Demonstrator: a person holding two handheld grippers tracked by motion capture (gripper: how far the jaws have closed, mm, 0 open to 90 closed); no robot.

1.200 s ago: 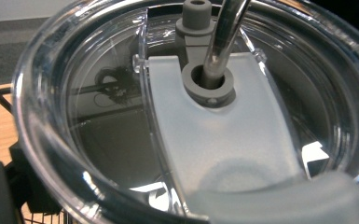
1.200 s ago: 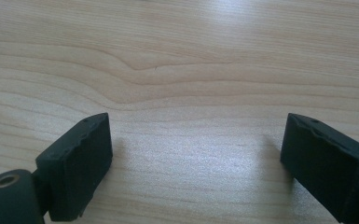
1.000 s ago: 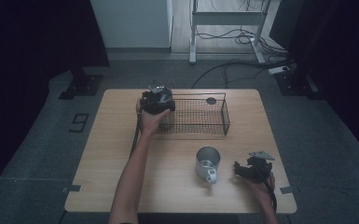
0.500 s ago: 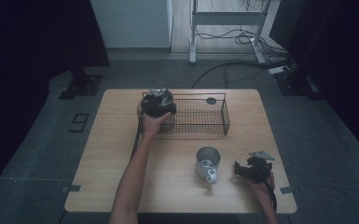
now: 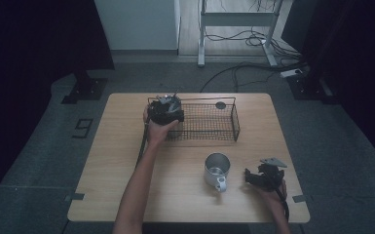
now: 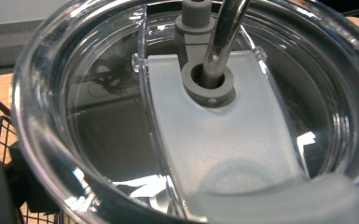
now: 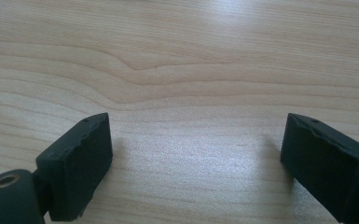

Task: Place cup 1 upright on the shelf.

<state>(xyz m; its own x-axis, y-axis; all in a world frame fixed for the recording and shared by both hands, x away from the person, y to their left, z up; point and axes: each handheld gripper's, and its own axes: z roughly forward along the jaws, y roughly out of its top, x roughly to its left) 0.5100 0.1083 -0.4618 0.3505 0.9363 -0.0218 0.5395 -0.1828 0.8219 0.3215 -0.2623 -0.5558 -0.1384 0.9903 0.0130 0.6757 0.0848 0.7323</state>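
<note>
High view: my left gripper (image 5: 166, 111) sits at the near left corner of the black wire basket (image 5: 224, 127). Its own view looks closely at a clear lid (image 6: 74, 140) with a frosted slider and a metal straw (image 6: 224, 32); I cannot tell whether the jaws grip it. My right gripper (image 5: 264, 175) rests near the table's (image 5: 117, 161) front right edge, jaws apart over bare wood, beside a metal mug (image 5: 216, 169).

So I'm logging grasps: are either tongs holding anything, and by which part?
Left tongs appear to hold a clear lid with metal straw by its rim, over the wire basket. Right tongs hold nothing.
</note>
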